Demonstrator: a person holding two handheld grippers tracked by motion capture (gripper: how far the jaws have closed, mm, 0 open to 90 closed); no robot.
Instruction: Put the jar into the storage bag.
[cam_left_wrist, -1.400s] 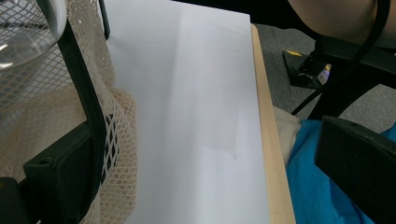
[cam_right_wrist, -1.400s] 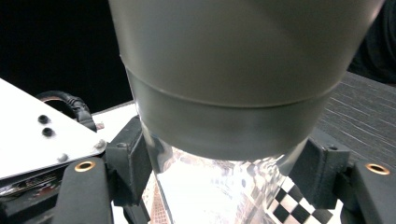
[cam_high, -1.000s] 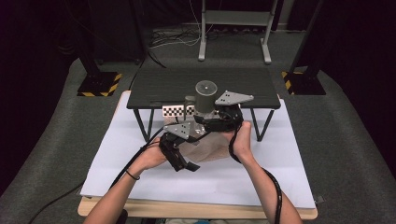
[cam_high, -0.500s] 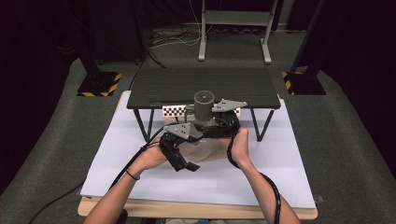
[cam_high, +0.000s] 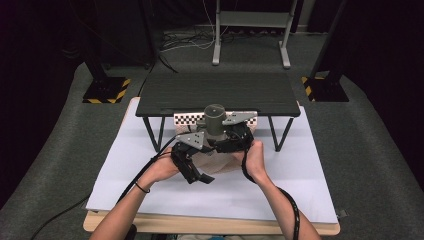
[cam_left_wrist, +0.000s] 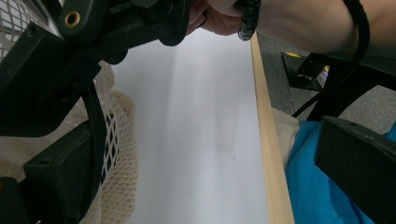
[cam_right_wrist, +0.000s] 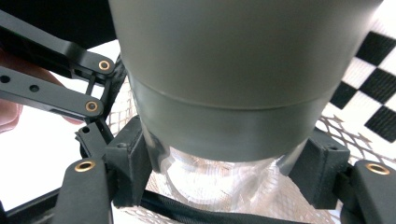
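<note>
A grey-capped clear bottle (cam_right_wrist: 243, 84) stands upright just in front of the low black table, over the white sheet. In the right gripper view its broad grey cap fills the upper frame and the clear, ribbed body shows below it, with cream mesh under and around the base. The right gripper (cam_high: 226, 140) is clamped on the bottle: its two black pads (cam_right_wrist: 128, 161) press against the sides just under the cap. From the high view the cap (cam_high: 215, 119) rises above both tools.

The left gripper (cam_high: 192, 167) sits close beside it, at the cream mesh bag (cam_left_wrist: 116, 144). In its own view one jaw lies against the netting, which bunches beside it; whether the jaws pinch the mesh or stand apart I cannot tell.

The white sheet (cam_high: 300, 175) covers a wooden tabletop (cam_left_wrist: 271, 154). A checkerboard strip (cam_high: 186, 119) lies under the near edge of the black table (cam_high: 220, 92).
</note>
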